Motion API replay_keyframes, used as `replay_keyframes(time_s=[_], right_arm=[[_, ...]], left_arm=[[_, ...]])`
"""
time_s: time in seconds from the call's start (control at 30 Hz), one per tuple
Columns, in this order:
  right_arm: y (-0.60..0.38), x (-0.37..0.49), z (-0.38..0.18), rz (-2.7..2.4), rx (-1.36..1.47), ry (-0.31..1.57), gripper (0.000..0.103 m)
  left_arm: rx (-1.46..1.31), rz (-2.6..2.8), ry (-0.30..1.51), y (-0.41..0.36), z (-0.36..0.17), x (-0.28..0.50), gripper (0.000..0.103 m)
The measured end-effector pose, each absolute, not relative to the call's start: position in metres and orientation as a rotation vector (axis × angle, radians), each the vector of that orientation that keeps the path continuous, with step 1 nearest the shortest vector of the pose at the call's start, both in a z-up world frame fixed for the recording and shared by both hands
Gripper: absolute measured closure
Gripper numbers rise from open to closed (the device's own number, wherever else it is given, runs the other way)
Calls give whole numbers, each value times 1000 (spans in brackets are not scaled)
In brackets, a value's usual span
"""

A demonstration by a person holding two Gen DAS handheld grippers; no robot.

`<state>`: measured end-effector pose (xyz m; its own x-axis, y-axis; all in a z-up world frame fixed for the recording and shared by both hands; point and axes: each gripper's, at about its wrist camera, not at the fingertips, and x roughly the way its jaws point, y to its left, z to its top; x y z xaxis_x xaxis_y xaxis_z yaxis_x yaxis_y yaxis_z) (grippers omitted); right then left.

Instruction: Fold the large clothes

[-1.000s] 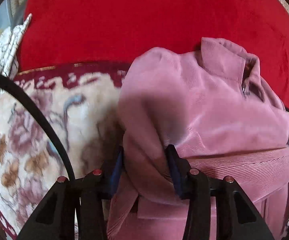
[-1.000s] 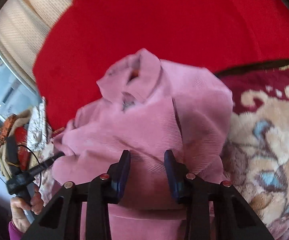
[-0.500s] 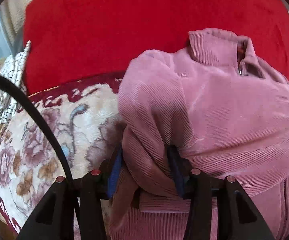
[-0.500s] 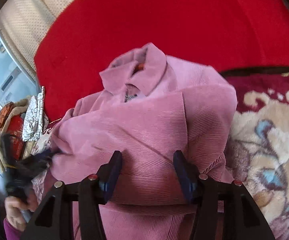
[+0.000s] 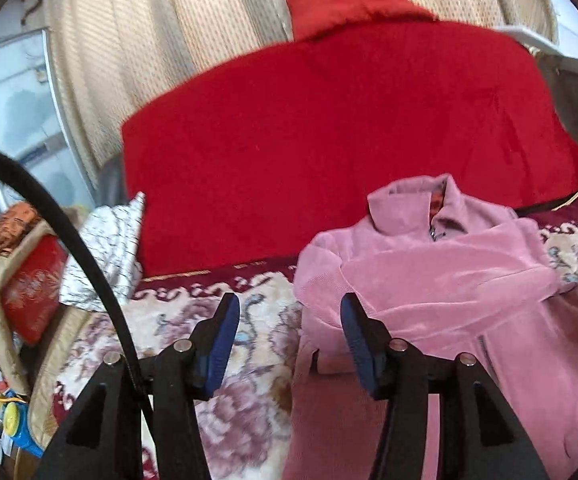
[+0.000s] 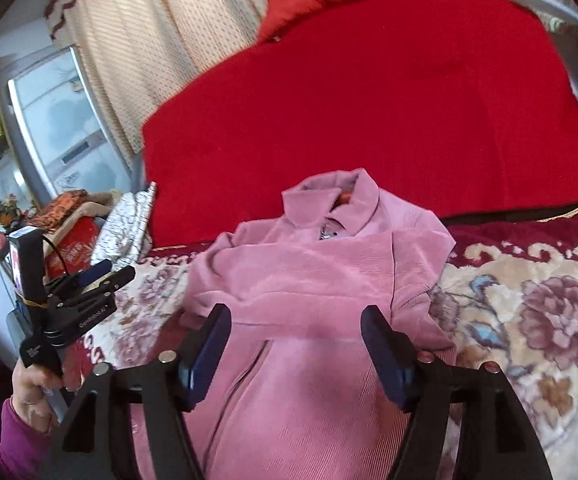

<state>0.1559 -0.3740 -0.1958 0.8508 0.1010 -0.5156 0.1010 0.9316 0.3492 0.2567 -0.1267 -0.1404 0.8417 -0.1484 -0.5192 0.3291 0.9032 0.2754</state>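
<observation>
My left gripper (image 5: 287, 330) and my right gripper (image 6: 295, 346) both hang above the bed with nothing between their blue pads. Both sets of jaws have just been opening and now stand spread and empty. I read this as letting go after a fold: each sleeve has been laid across the chest, so the cloth no longer needs holding, and the jaws stay wide so they do not snag it.

The pink corduroy jacket (image 5: 441, 280) lies face up on the floral blanket (image 5: 249, 392), its collar (image 6: 331, 204) pointing away from me toward the big red cushion (image 5: 329, 140) that stands behind it. The jacket sits in front of my right gripper and slightly to the right of my left one. Its two sleeves are crossed over the front, making a narrow, tidy upper half with rounded shoulders. The lower body runs toward me under the jaws and, as far as I can judge through the blur, has not yet been folded up. The ribbed fabric looks thick and soft, so I expect it to hold a fold loosely and spring a little.

In the right wrist view my left gripper shows at the left edge, held in my hand (image 6: 33, 388) with a magenta cuff, clear of the jacket
</observation>
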Motion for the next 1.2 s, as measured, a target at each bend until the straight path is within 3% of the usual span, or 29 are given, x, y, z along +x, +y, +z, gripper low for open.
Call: replay_keyframes(time_s=[0.13,0.23,0.67,1.2], right_arm=[[-363,128,-186,9,377,542,31],[-351,105,-176,4,350,528,31],[-295,25,-129,-44,256,495,31],[-237,-12,-101,-44,170,491,30]], left_arm=[[383,-242,449,-114,-115,221,49],[384,-237,419,-104,-100,196,39],[358,-237,305,-63,-48,96,34],[325,-198,285,-27,-34,60,33]])
